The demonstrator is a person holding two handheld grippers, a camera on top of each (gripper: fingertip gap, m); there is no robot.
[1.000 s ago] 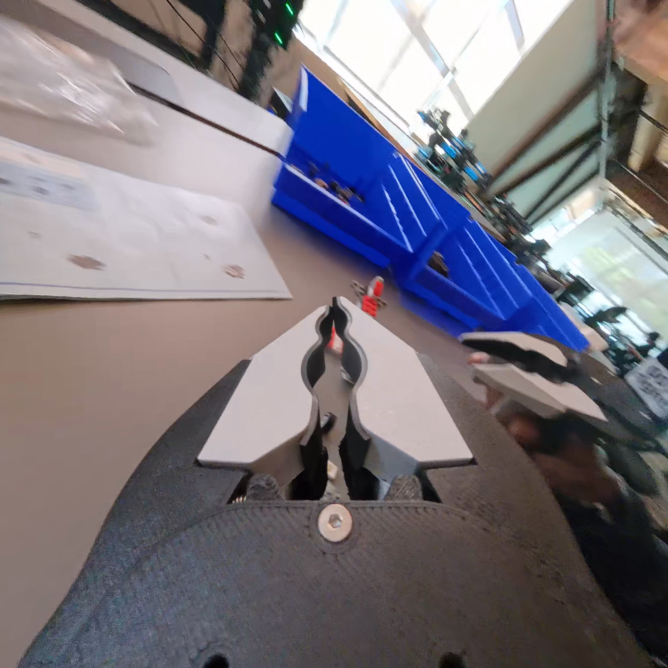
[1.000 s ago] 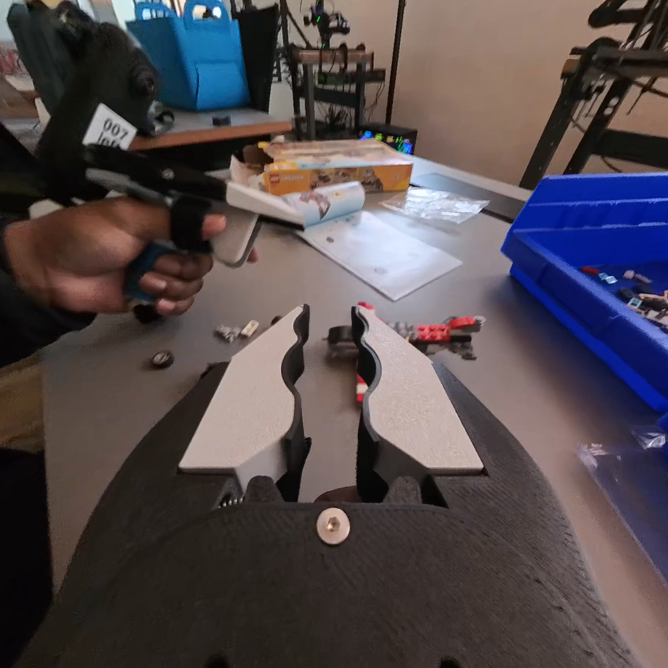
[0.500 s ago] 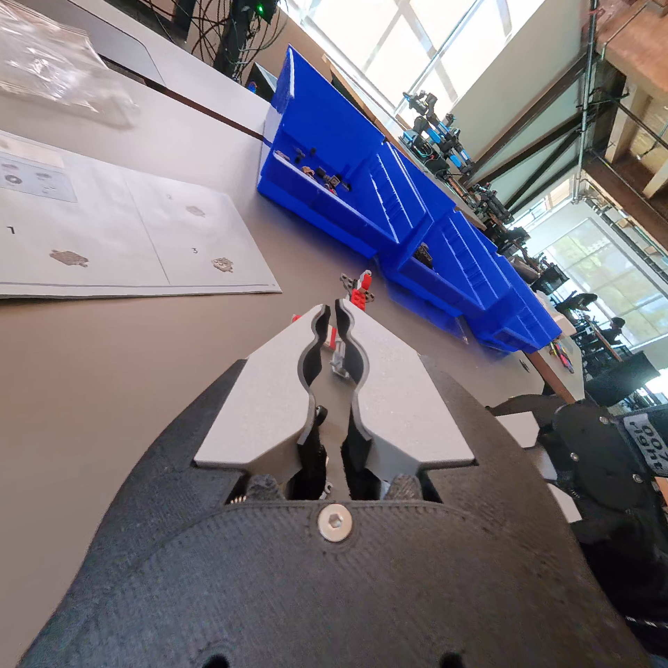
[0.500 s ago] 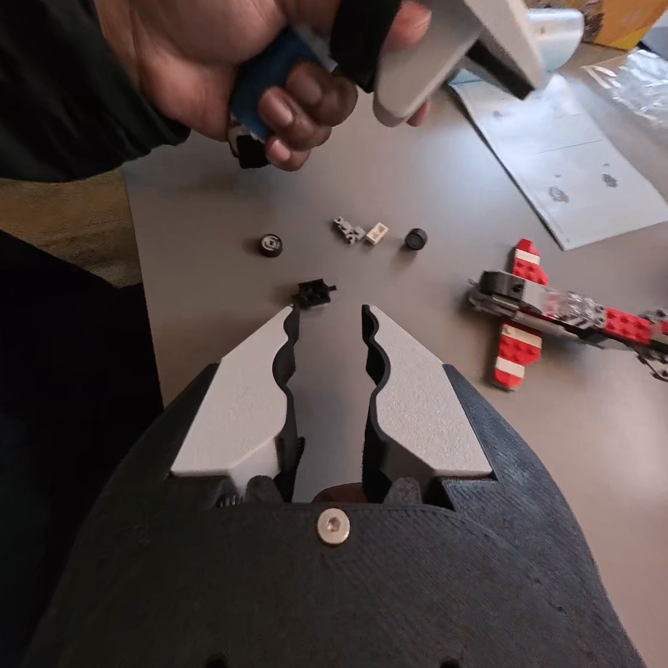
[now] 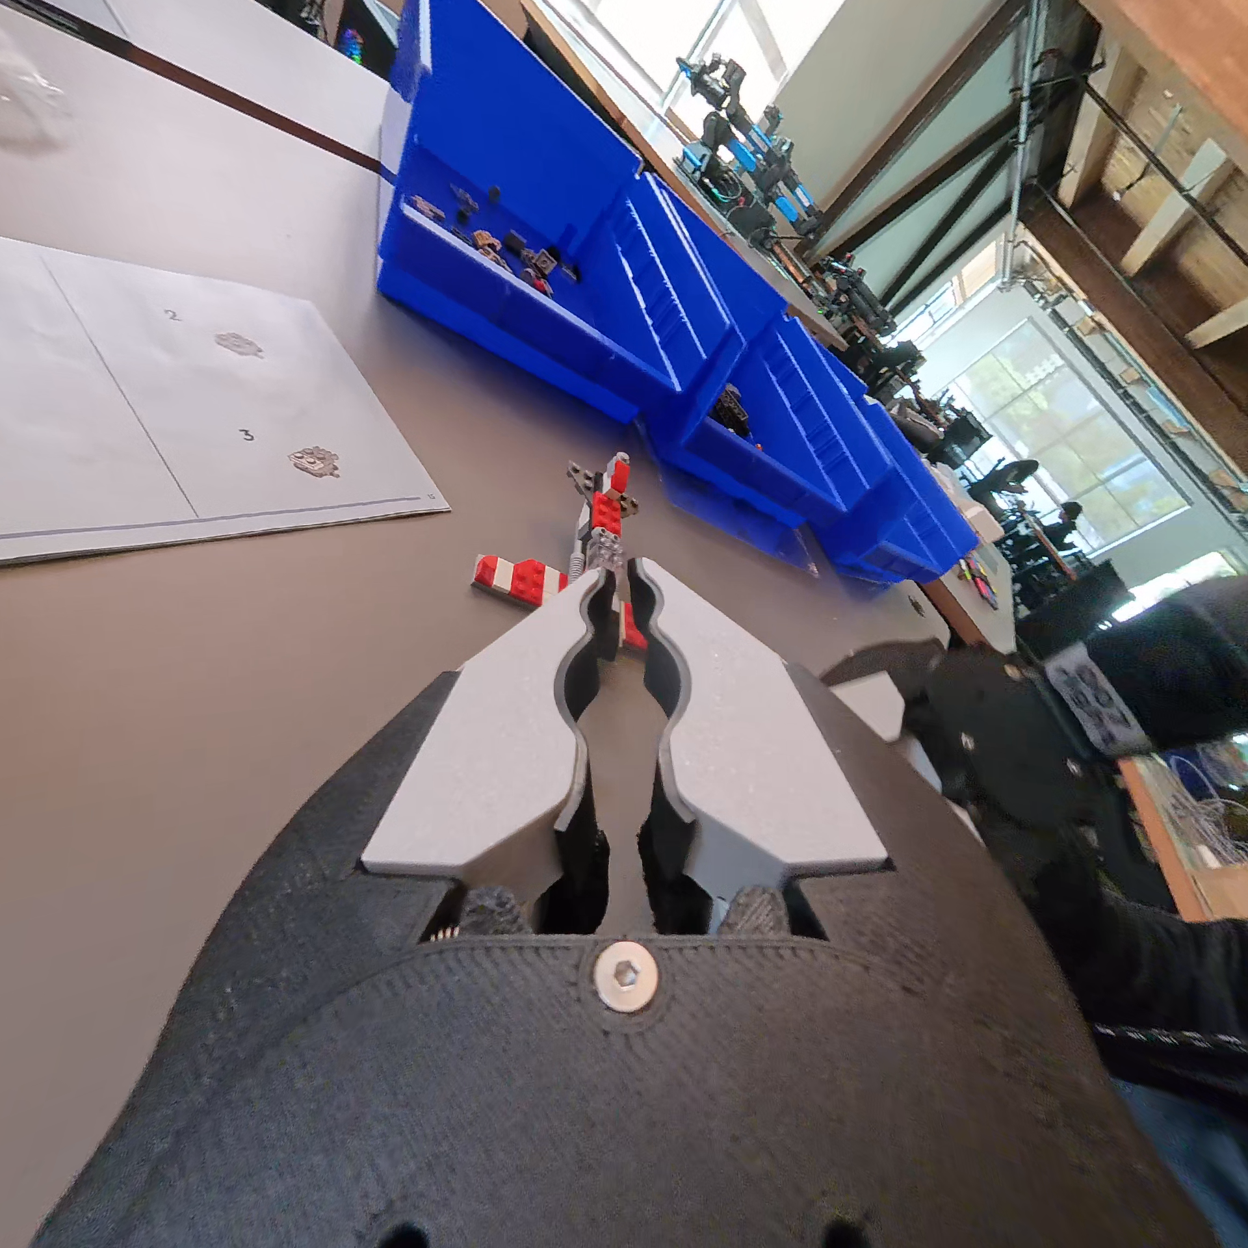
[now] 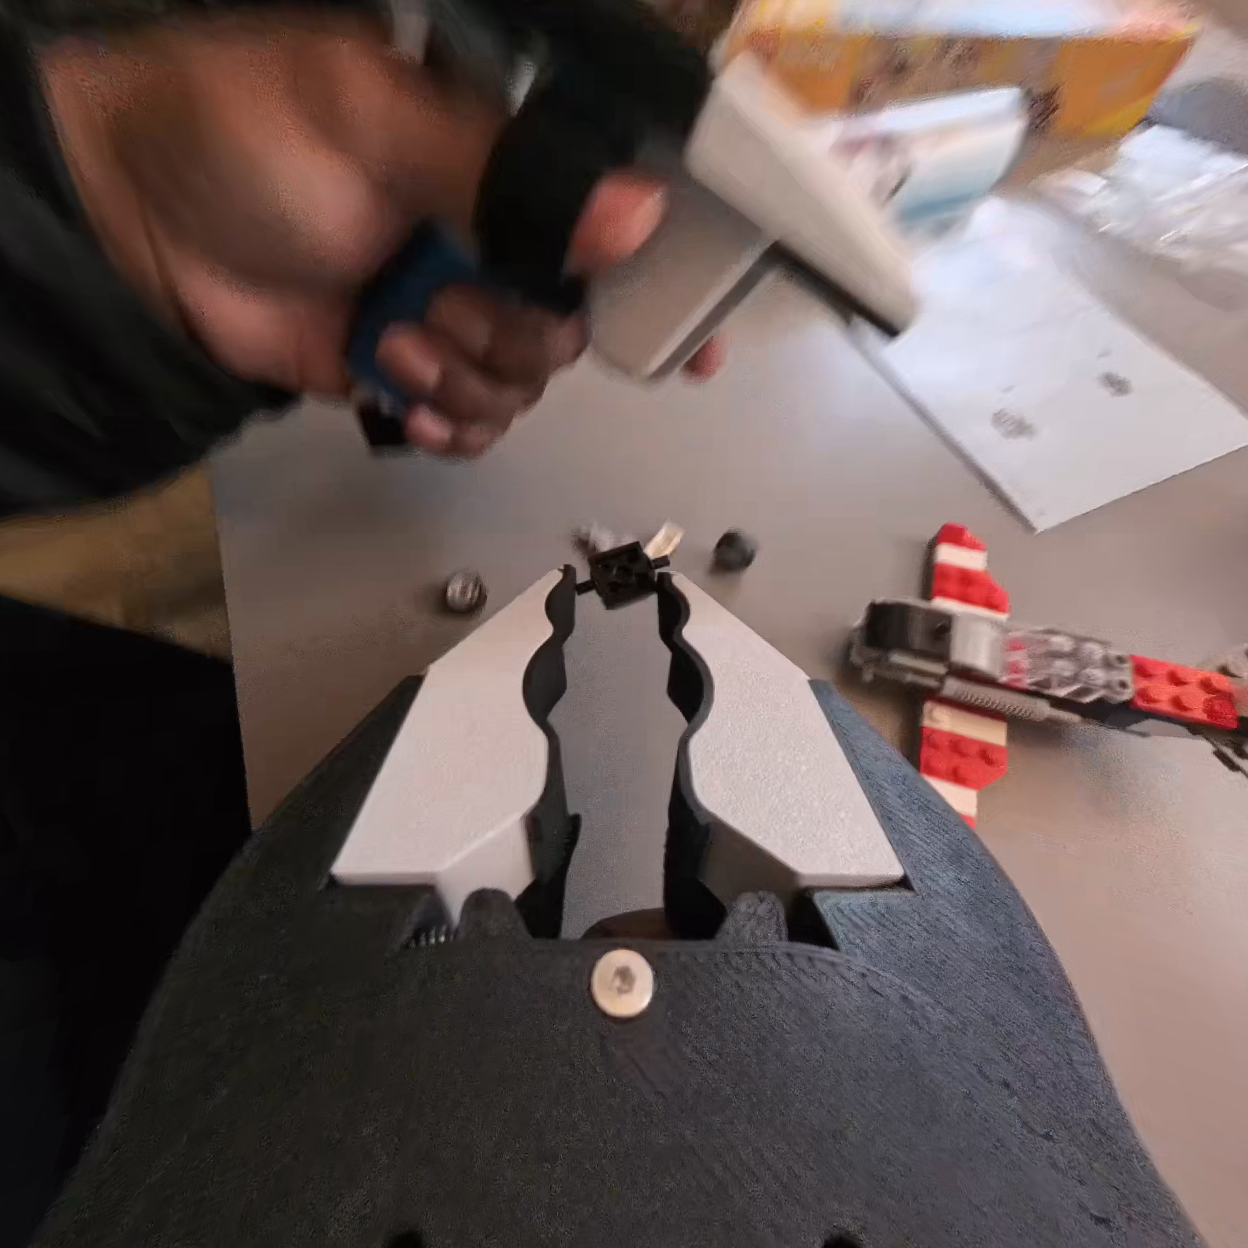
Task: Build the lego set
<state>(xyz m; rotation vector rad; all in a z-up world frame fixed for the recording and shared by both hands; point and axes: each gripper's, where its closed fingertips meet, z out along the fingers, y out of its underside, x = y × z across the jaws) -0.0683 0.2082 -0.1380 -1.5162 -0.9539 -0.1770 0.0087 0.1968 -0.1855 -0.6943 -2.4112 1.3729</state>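
A red, white and grey lego plane [image 6: 966, 675] lies on the grey table [image 6: 743, 459], to the right of my right gripper. My right gripper [image 6: 616, 575] is shut on a small black piece with side pins [image 6: 618, 574], gripped at its tips. My left gripper [image 5: 616, 568] is shut and empty, and hovers with its tips just before the plane [image 5: 608, 513]. In the right wrist view a hand holds the left gripper above the table, and its fingers [image 6: 776, 223] are blurred.
Blue bins [image 5: 540, 338] with loose pieces line the far side. An instruction sheet [image 5: 169, 419] lies to the left, also in the right wrist view [image 6: 1080, 419]. Two small wheels [image 6: 466, 591] [image 6: 733, 550] and a tan piece [image 6: 665, 537] lie near the black piece. A yellow box [image 6: 945, 61] stands behind. One gripper's finger ends stand about 9 cm off the other's. My left tips are roughly 12 cm from the plane [image 5: 608, 513]. The right camera catches it too, in the right wrist view [image 6: 1178, 684].
My right gripper swung down over the loose pieces, moved forward and closed on the black piece. My left gripper moved closer to the plane and stayed shut.
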